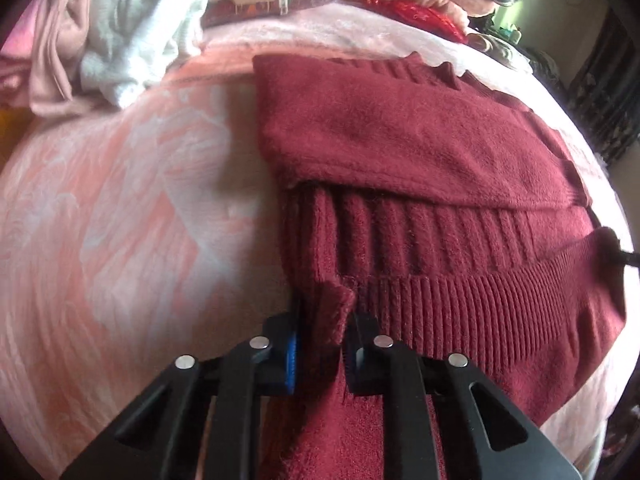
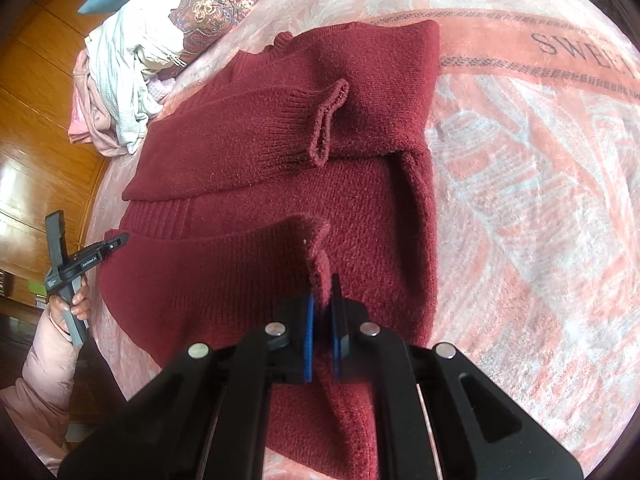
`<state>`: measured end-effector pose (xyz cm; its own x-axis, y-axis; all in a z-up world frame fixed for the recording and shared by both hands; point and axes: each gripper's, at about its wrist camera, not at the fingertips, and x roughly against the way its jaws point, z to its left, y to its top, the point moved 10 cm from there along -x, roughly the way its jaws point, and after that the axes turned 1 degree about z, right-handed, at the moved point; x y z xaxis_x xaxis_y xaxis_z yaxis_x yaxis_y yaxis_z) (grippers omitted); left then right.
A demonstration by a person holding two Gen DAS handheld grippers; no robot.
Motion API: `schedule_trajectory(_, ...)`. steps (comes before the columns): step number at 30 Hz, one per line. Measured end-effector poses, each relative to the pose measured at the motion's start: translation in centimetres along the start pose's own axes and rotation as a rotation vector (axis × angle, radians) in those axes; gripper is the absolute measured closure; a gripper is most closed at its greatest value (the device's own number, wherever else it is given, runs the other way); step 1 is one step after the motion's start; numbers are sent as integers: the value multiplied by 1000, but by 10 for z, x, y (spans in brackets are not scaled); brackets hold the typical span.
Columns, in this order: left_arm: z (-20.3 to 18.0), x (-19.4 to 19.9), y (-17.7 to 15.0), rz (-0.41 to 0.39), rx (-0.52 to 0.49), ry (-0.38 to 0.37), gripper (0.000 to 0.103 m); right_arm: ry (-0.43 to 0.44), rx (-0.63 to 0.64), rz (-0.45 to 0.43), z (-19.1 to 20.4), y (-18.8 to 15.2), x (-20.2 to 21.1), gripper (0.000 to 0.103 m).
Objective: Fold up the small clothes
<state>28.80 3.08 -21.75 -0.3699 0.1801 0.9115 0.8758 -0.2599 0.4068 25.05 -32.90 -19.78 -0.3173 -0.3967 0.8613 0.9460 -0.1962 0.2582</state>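
A maroon sweater lies across the pink bedspread, one cuffed sleeve folded over its middle. At bottom centre the right hand-held gripper pinches a fold of its hem. At left, the left hand-held gripper touches the sweater's edge. Crumpled clothes sit upper left.

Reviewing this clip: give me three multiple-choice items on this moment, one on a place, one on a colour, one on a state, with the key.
1. Where is the pile of pale clothes?
A. on the sweater
B. at the bed's edge beyond the sweater
C. on the floor

2. What colour is the sweater?
A. dark red
B. blue
C. white

3. What is the right gripper doing?
A. standing open
B. shut on nothing
C. pinching the sweater's hem

Key: 1 B, the pile lies on the pink blanket by the pillows; 2 A, maroon knit in both views; 3 C, knit is clamped between the pads.
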Motion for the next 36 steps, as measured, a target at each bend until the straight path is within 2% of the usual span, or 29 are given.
schedule_trajectory(8, 3, 25, 2, -79, 44, 14, 90, 23, 0, -18, 1, -2, 6, 97)
schedule_trajectory(13, 2, 42, -3, -128, 14, 97, 91, 29, -1, -20, 1, -4, 4, 97)
schedule_trajectory(17, 3, 43, -7, -129, 20, 89, 95, 34, -7, -18, 1, -5, 1, 97)
schedule_trajectory(23, -6, 44, -14, -132, 22, -6, 96, 40, -3, -23, 2, -5, 3, 97)
schedule_trajectory(27, -8, 26, -12, -87, 7, 25, 96, 33, 16, -13, 5, -4, 2, 96)
schedule_trajectory(31, 0, 7, -8, -48, 24, 58, 91, 25, 40, 7, 10, -3, -2, 88)
schedule_trajectory(34, 2, -2, -4, -34, 31, 54, 84, 12, 72, 30, 15, -3, -9, 66)
schedule_trajectory(36, 1, -5, 0, -27, 40, 36, 83, -3, 95, 47, 18, -4, -15, 62)
